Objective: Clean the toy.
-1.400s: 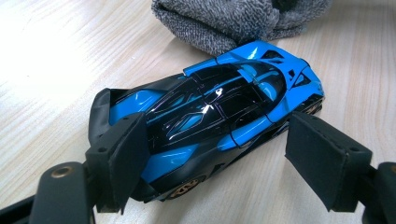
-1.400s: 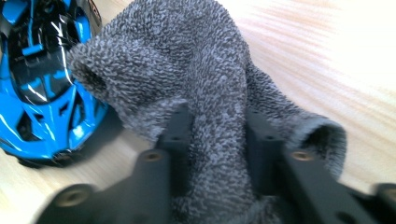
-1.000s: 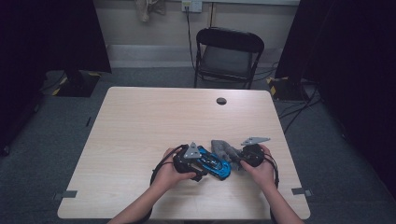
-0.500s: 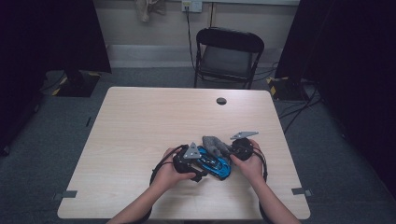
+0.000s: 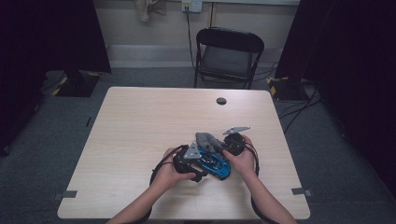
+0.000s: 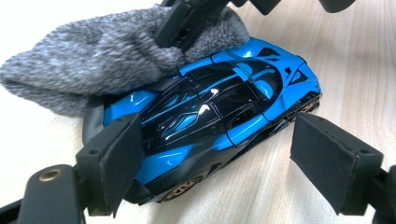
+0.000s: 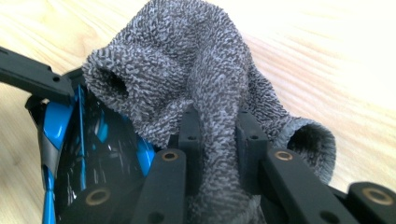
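Note:
A blue and black toy car (image 5: pixel 215 164) rests on the wooden table (image 5: pixel 149 121) near its front edge. My left gripper (image 6: pixel 217 123) brackets the car (image 6: pixel 219 107) corner to corner, its pads against the tail and the nose. A grey fuzzy cloth (image 5: pixel 208 140) lies draped over the car's far end. My right gripper (image 7: pixel 219 126) is shut on a fold of that cloth (image 7: pixel 196 60), which it presses onto the car (image 7: pixel 60 126). In the left gripper view the right gripper (image 6: pixel 187 23) comes down from the top into the cloth (image 6: pixel 84 60).
A small black round cap (image 5: pixel 221 101) sits in the table's far part. A black folding chair (image 5: pixel 229 53) stands behind the table. Both forearms come in over the front edge. Cables loop from the grippers beside the hands.
The right gripper has slid left with the cloth, from beside the car onto its far end. The left gripper and the car have stayed put.

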A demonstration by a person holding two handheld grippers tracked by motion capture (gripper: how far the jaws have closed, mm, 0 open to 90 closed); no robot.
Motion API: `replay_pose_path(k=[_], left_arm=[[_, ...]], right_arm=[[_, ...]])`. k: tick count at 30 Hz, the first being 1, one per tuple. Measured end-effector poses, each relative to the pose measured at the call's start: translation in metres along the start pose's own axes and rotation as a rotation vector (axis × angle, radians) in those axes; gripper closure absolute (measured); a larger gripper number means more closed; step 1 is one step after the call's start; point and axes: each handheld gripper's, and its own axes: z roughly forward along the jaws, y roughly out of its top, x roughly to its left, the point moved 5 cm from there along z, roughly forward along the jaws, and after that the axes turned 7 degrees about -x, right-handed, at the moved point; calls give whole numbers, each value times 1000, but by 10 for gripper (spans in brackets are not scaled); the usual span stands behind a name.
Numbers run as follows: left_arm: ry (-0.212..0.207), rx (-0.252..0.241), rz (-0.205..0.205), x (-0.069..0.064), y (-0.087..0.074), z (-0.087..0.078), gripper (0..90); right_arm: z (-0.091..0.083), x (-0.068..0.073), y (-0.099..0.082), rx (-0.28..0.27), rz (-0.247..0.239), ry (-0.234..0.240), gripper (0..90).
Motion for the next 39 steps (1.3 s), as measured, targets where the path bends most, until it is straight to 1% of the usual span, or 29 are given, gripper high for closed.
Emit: replay_pose_path(k=[5,6,7,8,11,12,13,16,17,18,19,20,21,22,23,24,25,27,28,29,30,32,33,34,35,36,37,39], left_arm=[[0,-4,2,0,-1,0,170],[-2,-5,5,0,-1,0,169],[-2,-5,5,0,-1,0,169],[-3,-5,7,-1,-1,0,170],[-2,-5,8,-1,0,0,170],[-2,-3,9,-1,0,0,170],[-1,2,13,-1,0,0,170],[-1,1,14,-1,0,0,170],[-2,-2,13,-1,0,0,170],[-4,-3,13,-1,-1,0,169],[-4,-3,13,-1,-1,0,170],[-4,-3,13,-1,-1,0,170],[-4,-3,13,-1,-1,0,169],[-4,-3,14,-1,-1,0,170],[-4,-3,14,-1,-1,0,170],[-3,-4,15,-1,-1,0,170],[-2,-4,16,-1,-1,0,170],[-1,-5,17,-1,-1,0,170],[-1,-4,18,-1,-1,0,170],[-2,-5,17,-1,-1,0,170],[-2,-4,17,-1,-1,0,170],[-2,-5,16,-1,-1,0,170],[-1,-4,17,-1,-1,0,170],[-1,-4,17,-1,-1,0,170],[1,-1,18,-1,-1,0,169],[1,-1,18,-1,-1,0,168],[3,0,18,-1,-1,0,160],[8,-2,15,0,-1,0,153]], right_arm=[[3,-1,3,-9,22,4,763],[3,-2,4,-15,21,-7,764],[3,-2,4,-15,21,-7,764],[1,-3,5,-12,3,-21,764],[-3,-5,5,-16,0,-22,764],[-10,-8,4,-26,6,-31,764],[-10,-8,4,-26,6,-31,764],[-26,-16,3,-32,2,-50,764],[-26,-16,3,-32,2,-50,764],[-35,-20,2,-43,5,-51,764],[-35,-20,2,-43,5,-51,764],[-45,-22,0,-49,4,-58,764],[-45,-22,0,-49,4,-58,764],[-53,-24,-3,-48,0,-66,764],[-53,-24,-3,-48,0,-66,764],[-59,-26,-8,-47,5,-70,765],[-59,-26,-8,-47,5,-70,765],[-65,-28,-12,-42,4,-75,765],[-67,-28,-18,-31,4,-77,765],[-67,-28,-18,-31,4,-77,765],[-67,-26,-24,-20,6,-74,765],[-65,-23,-29,-9,2,-72,765],[-62,-21,-32,-8,-3,-60,765],[-62,-21,-32,-8,-3,-60,765],[-57,-15,-37,1,-5,-44,765],[-57,-15,-37,1,-5,-44,765],[-53,-12,-38,4,-16,-50,766],[-51,-11,-38,0,-5,-44,766]])
